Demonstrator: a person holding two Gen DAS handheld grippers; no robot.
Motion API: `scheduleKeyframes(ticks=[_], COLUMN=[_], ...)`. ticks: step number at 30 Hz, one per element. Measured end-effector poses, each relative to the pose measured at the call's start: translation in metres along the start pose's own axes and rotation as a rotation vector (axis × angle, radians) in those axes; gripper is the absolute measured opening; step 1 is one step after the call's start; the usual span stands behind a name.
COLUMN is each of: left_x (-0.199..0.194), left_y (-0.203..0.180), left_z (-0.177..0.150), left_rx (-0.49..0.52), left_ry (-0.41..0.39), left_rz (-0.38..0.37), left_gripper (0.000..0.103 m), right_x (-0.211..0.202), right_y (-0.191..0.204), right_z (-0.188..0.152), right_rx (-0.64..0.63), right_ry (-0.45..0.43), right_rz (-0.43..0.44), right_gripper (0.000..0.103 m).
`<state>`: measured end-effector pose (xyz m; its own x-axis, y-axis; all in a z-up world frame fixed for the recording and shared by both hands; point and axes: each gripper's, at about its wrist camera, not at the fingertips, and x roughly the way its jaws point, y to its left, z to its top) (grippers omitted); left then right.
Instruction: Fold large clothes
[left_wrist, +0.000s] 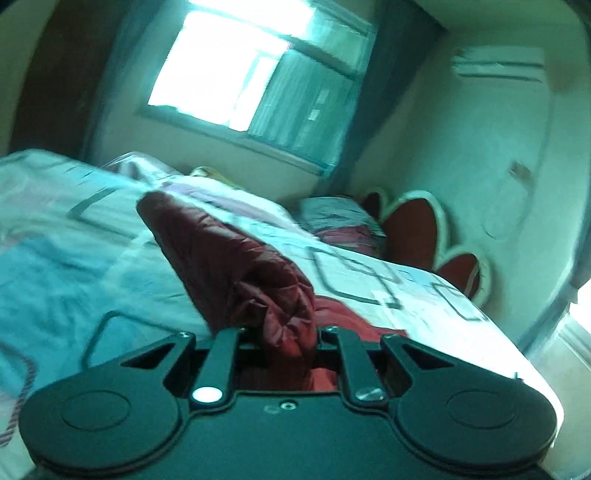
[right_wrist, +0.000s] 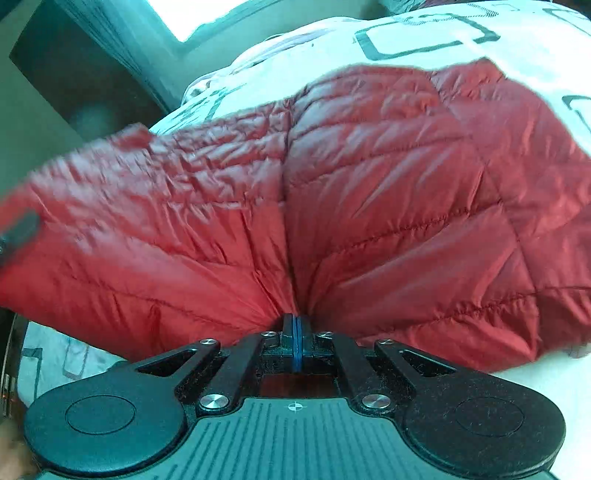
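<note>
A red quilted down jacket lies spread across the bed. In the right wrist view it fills the middle of the frame, and my right gripper is shut on a pinched fold of it at its near edge. In the left wrist view a bunched, darker red part of the jacket rises from my left gripper, which is shut on that fabric. Its fingertips are hidden in the cloth.
The bed has a white sheet with grey square outlines and teal patches. Pillows and a red petal-shaped headboard stand at the far end by the wall. A window is behind. A dark cabinet stands beside the bed.
</note>
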<state>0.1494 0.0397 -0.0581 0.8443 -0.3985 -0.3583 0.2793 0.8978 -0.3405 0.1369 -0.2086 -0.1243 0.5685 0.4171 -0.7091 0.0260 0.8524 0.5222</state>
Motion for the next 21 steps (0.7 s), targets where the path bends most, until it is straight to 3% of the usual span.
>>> scheduleKeyframes(ticks=[3,6,10,13,17,21], left_x=[0.007,0.019,0.042,0.063,0.097,0.141], left_y=[-0.03,-0.064,-0.107,-0.14,-0.179,-0.203], left_z=[0.005,0.009,0.004,-0.008,-0.029,-0.061], left_rx=[0.07,0.149,0.216,0.26,0.31,0.313], left_ry=[0.002,0.032,0.084,0.124,0.211,0.36], left_rz=[-0.047,-0.068,-0.109,-0.137,-0.169,-0.189], left_gripper=[0.013,0.013,0.013,0.013,0.013,0.018], right_x=[-0.004,-0.045,-0.101,-0.122,-0.148,-0.158], right_y=[-0.012,-0.044,-0.1,-0.134,-0.169,-0.192], right_z=[0.005,0.017,0.036,0.047,0.048,0.049], right_rx=[0.045,0.144,0.22,0.264,0.294,0.324], right_ry=[0.014,-0.115,-0.275,-0.325,-0.343,-0.336], right_rz=[0.051,0.117,0.089,0.069,0.055,0.056], right_gripper=[0.0,0.0,0.0,0.0,0.0,0.0])
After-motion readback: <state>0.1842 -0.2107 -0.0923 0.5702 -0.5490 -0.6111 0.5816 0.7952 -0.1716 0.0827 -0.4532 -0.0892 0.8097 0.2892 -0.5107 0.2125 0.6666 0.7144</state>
